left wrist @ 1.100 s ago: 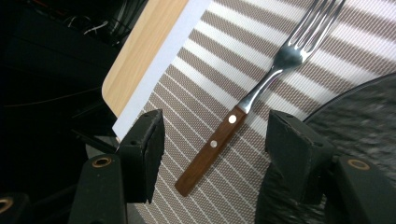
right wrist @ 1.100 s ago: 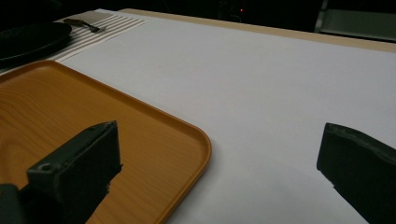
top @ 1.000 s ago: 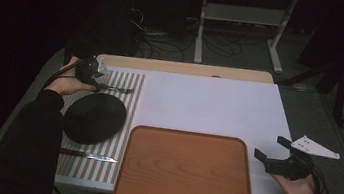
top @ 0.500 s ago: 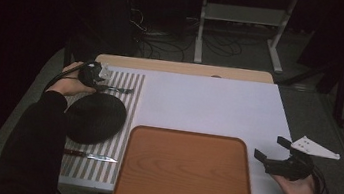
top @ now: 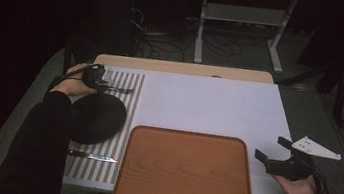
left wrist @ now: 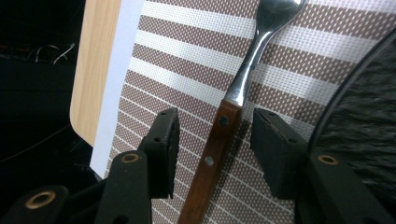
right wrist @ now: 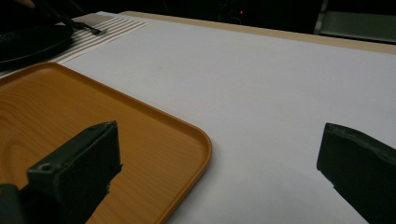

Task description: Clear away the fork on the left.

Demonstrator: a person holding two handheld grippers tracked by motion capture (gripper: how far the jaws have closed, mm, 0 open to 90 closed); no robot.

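Observation:
A utensil with a wooden handle [left wrist: 212, 154] and a steel neck lies on the striped placemat [left wrist: 187, 56]. My left gripper [left wrist: 217, 128] is open and low over it, one jaw on each side of the handle without touching it. From above, the left gripper [top: 102, 85] sits at the mat's far left, with the utensil's steel end [top: 121, 90] pointing right. My right gripper [top: 270, 147] hovers open at the table's right edge. In its own view the right gripper [right wrist: 218, 140] has nothing between its wide-apart jaws, above the corner of the wooden tray [right wrist: 84, 116].
A black round plate [top: 95, 117] rests on the placemat [top: 124, 136] just near of the left gripper. A knife [top: 94, 156] lies closer to the front. The orange-brown tray [top: 184, 177] fills the front middle, with white table cover [top: 209, 107] beyond it.
My left gripper has moved slightly right and down, settling over the utensil's handle. The right gripper has stayed where it was.

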